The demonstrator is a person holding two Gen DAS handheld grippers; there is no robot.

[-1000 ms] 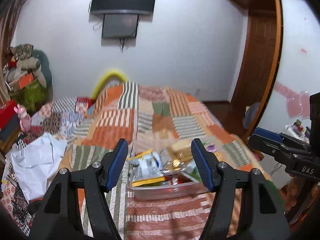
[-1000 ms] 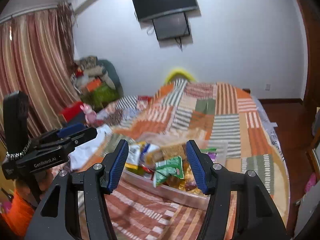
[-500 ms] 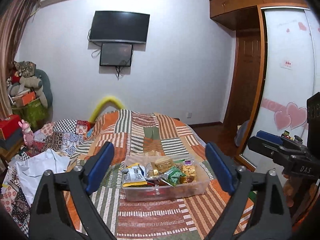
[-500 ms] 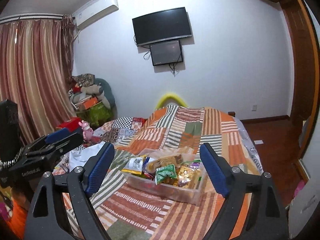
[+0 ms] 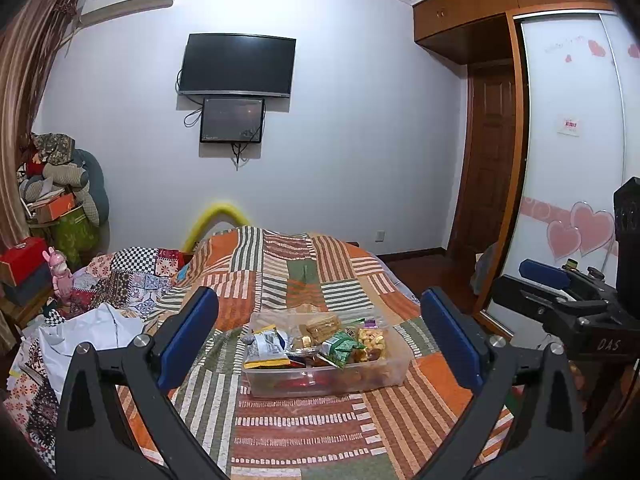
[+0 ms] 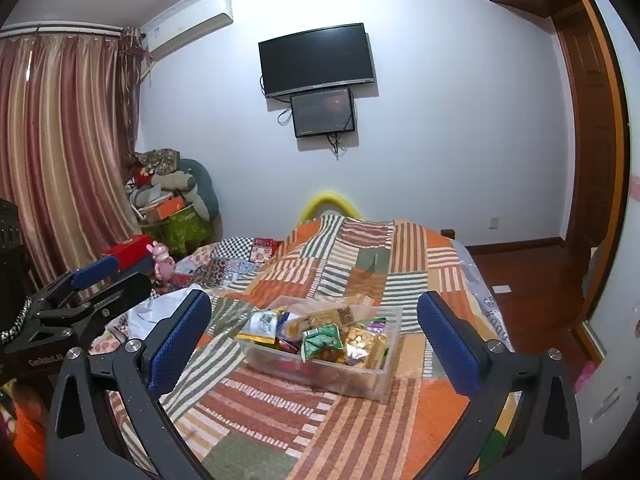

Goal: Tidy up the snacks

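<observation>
A clear plastic bin (image 5: 394, 374) full of mixed snack packets sits on a striped patchwork bedspread (image 5: 304, 428). It also shows in the right wrist view (image 6: 360, 380). A green packet (image 5: 340, 346) and a yellow-edged packet (image 5: 266, 350) lie on top. My left gripper (image 5: 318, 338) is open and empty, held back from the bin. My right gripper (image 6: 312, 336) is open and empty, also back from the bin. Each gripper shows at the edge of the other's view: the right one (image 5: 560, 292) and the left one (image 6: 96, 284).
A white plastic bag (image 5: 84, 336) and patterned quilts (image 5: 132, 276) lie on the bed's left side. A pink toy (image 5: 60, 272), red box (image 5: 22, 258) and piled bags stand at left. A wardrobe (image 5: 568, 168) and door are at right. A TV (image 5: 238, 65) hangs on the far wall.
Both grippers have pulled back and up from the bin, and their jaws have opened wider. The bin now looks smaller and farther away.
</observation>
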